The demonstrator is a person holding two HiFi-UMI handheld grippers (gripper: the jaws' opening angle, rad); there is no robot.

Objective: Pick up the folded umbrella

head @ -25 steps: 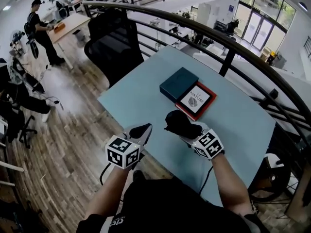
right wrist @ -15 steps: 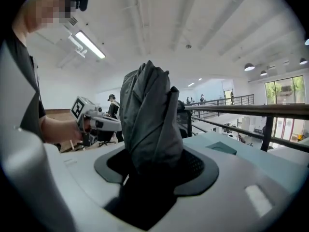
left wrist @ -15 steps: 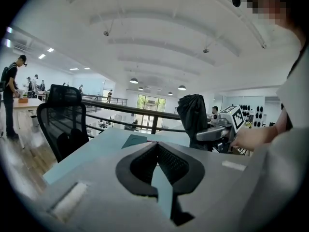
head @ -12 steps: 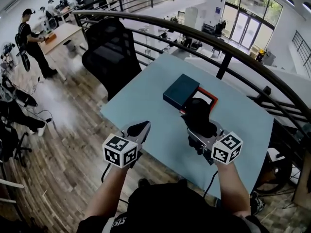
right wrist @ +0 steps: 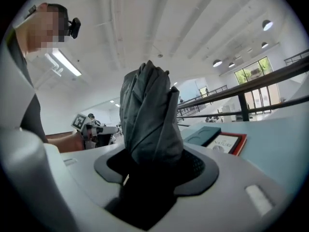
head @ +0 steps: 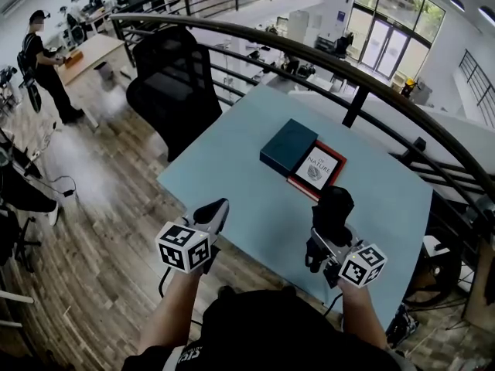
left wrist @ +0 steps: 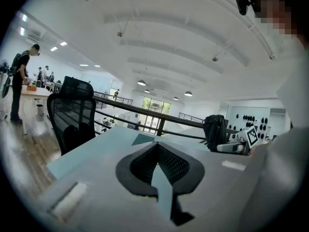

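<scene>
Right gripper (right wrist: 154, 164): jaws clamped on the lower end of the umbrella (right wrist: 148, 111). The umbrella is dark grey, folded, and stands up out of the jaws, near upright. In the head view the right gripper (head: 328, 239) sits over the near edge of the table (head: 387, 199), with the umbrella (head: 333, 209) rising just past its jaws. It seems to be clear of the tabletop, though the angle is too steep to be sure.

Left gripper (left wrist: 157, 164): jaws drawn together at the tips, only a thin wedge of table showing between the pads, nothing held. In the head view the left gripper (head: 217, 206) hangs at the table's near-left edge, well apart from the right one and about level with it.

Ahead of the right gripper and a little to its left lie a teal box (head: 288, 145) and a red book (head: 318, 169). They touch, the box partly over the book's far corner. Both are well apart from the umbrella.

Beyond the left gripper, off the table's far-left side: a black chair (head: 175, 83). Behind it runs a dark railing (head: 309, 50).
</scene>
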